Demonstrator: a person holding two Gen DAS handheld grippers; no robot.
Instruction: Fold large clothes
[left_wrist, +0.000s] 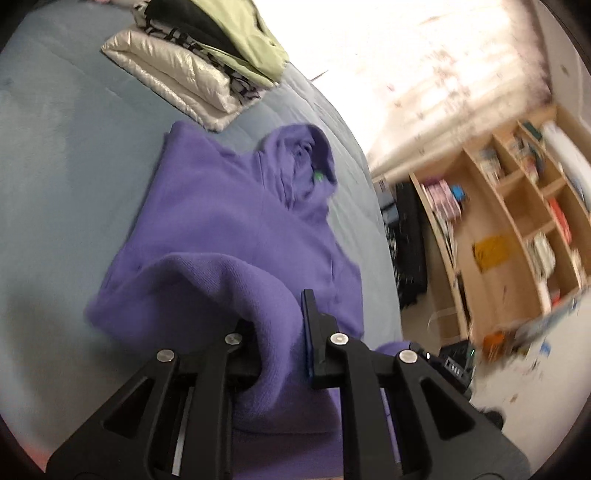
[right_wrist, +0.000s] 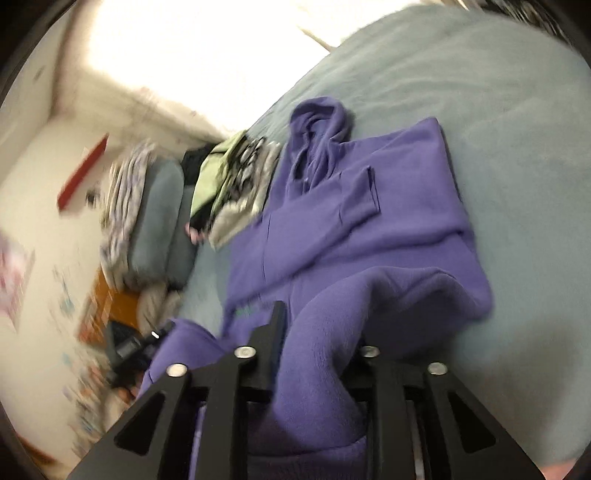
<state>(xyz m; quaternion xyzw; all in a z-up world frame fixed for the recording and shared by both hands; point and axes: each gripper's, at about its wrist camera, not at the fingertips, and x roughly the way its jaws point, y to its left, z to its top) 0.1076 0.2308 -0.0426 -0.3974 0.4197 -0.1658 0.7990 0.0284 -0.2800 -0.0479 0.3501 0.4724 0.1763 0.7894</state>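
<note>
Left wrist view: left tool (left_wrist: 280, 325) pinching the purple hoodie (left_wrist: 229, 221) hem at bottom centre; hoodie body lies mid-frame on the grey-blue bed (left_wrist: 55, 166), folded clothes stack (left_wrist: 192, 62) upper left, wooden shelf (left_wrist: 517, 221) right

Right wrist view: right tool (right_wrist: 317, 332) partly spread, hoodie fabric bunched between its fingers at bottom centre; hood (right_wrist: 317, 125) points to upper centre

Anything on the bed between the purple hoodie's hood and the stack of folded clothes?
No, only bare blue bedcover separates hood from stack in the left wrist view.
</note>
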